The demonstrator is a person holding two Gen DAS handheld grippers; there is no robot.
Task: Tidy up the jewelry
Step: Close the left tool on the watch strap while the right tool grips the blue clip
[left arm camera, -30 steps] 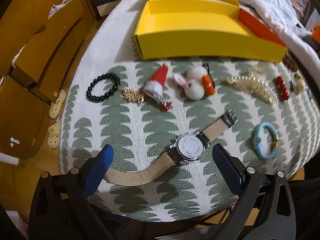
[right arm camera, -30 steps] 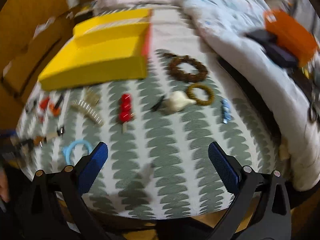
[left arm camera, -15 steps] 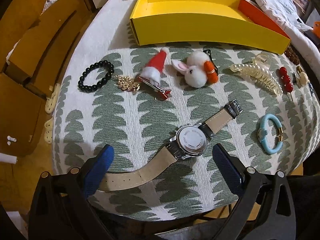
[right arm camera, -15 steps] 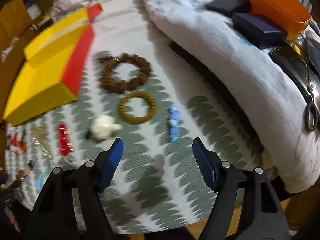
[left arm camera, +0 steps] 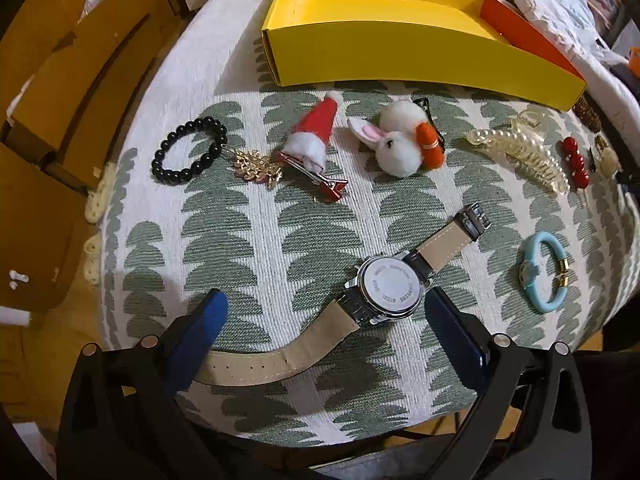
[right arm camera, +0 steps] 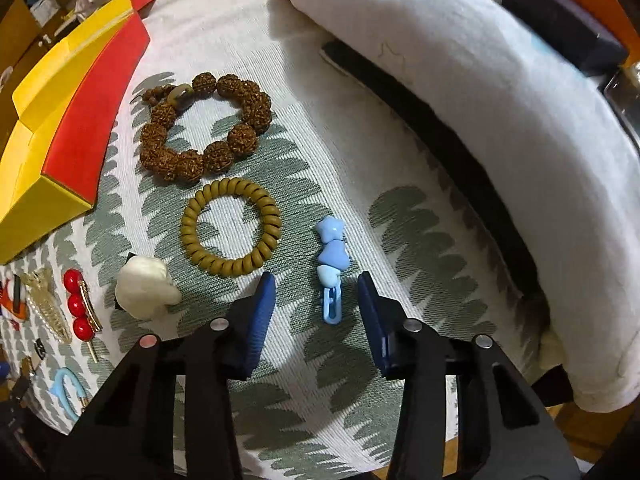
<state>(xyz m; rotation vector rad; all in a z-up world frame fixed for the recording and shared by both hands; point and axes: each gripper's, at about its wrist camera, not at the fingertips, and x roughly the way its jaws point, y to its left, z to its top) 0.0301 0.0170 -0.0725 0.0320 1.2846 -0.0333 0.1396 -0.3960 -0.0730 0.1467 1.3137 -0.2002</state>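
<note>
On patterned cloth (right arm camera: 360,380), your right gripper (right arm camera: 316,304) fingers have just been closing, blue hair clip (right arm camera: 331,268) between them, untouched. Your left gripper (left arm camera: 324,328) fingers wide apart, straddling watch (left arm camera: 390,290).

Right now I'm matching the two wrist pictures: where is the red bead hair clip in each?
Left wrist view: red bead hair clip at far right, beside the clear claw clip.
Right wrist view: red bead hair clip at lower left, beside the same claw clip.
Shared landmark: the yellow box.
</note>
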